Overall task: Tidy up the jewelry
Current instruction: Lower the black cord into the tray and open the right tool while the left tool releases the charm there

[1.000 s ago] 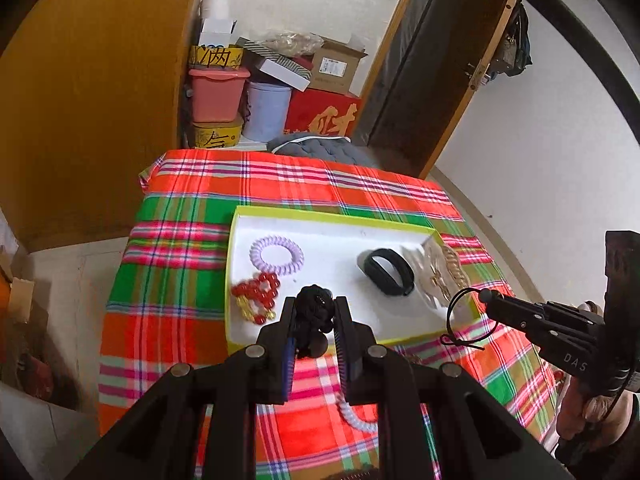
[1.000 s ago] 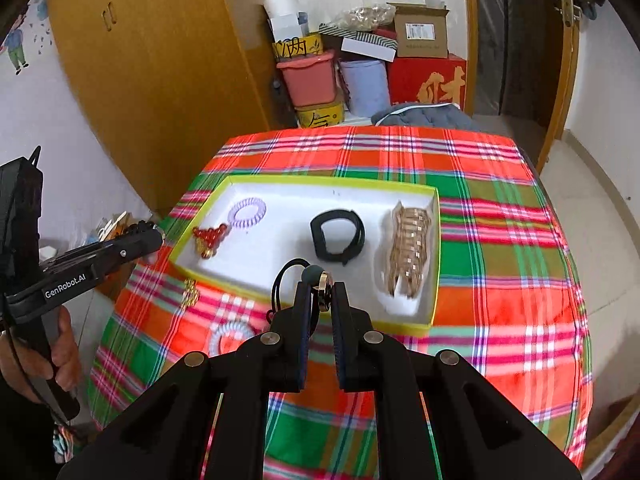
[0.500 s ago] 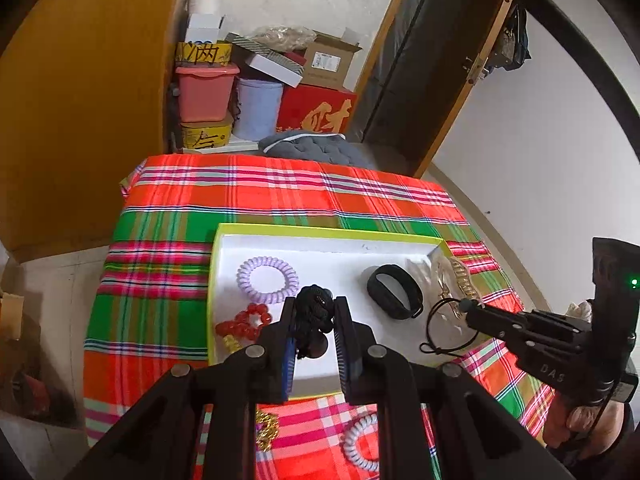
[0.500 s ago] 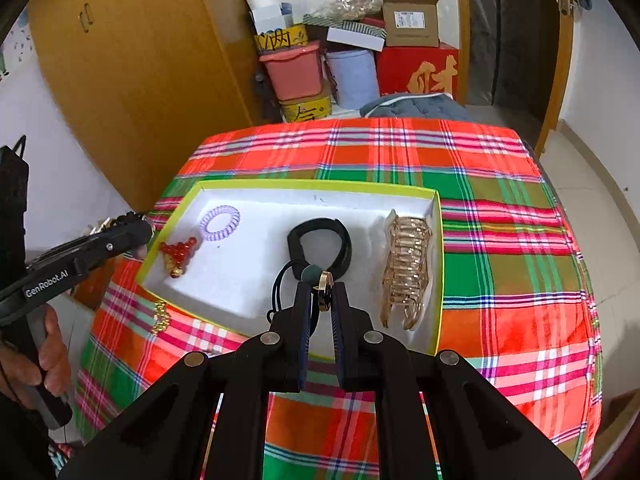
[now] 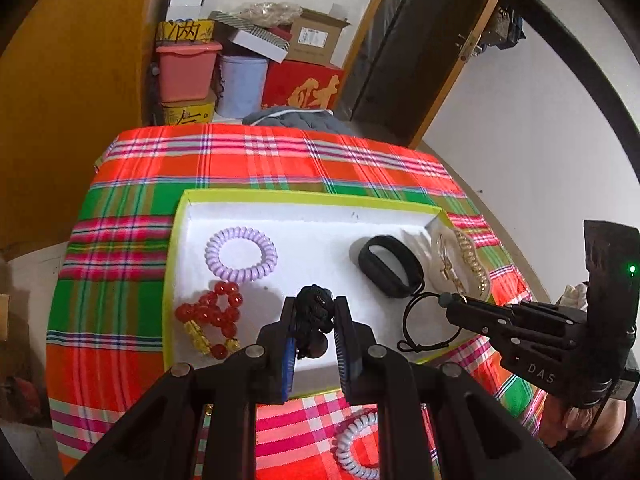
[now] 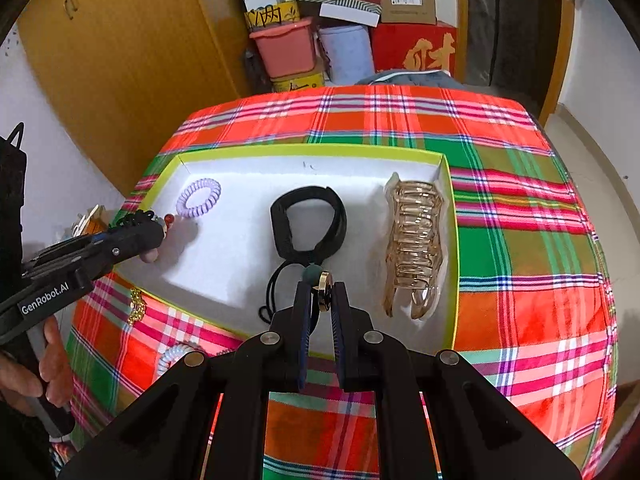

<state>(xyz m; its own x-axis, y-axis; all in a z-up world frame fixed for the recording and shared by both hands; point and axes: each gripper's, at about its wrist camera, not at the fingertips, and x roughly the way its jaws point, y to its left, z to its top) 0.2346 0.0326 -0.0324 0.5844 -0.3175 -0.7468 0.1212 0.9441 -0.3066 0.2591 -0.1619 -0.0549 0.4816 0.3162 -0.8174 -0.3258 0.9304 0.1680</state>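
A white tray with a lime rim (image 5: 304, 197) (image 6: 304, 151) lies on the plaid cloth. It holds a purple coil hair tie (image 5: 241, 254) (image 6: 199, 197), a red bead bracelet (image 5: 212, 320), a black band (image 5: 390, 270) (image 6: 308, 226) and a gold claw clip (image 5: 464, 264) (image 6: 414, 244). My left gripper (image 5: 314, 316) (image 6: 154, 226) is shut on a black knotted hair tie (image 5: 314, 312) over the tray's front left. My right gripper (image 6: 320, 300) (image 5: 452, 302) is shut on a thin black elastic with a gold and green charm (image 6: 320, 282) (image 5: 424, 320) over the tray's front edge.
A pale blue coil tie (image 5: 354, 446) (image 6: 172, 358) and a gold chain (image 6: 137, 304) lie on the cloth in front of the tray. Boxes and bins (image 5: 240, 68) are stacked behind the table. A wooden cabinet (image 6: 132, 60) stands left, a door (image 5: 424, 48) right.
Both grippers have moved forward over the tray with their hair ties still held. The tray now appears closer and lower in both views.
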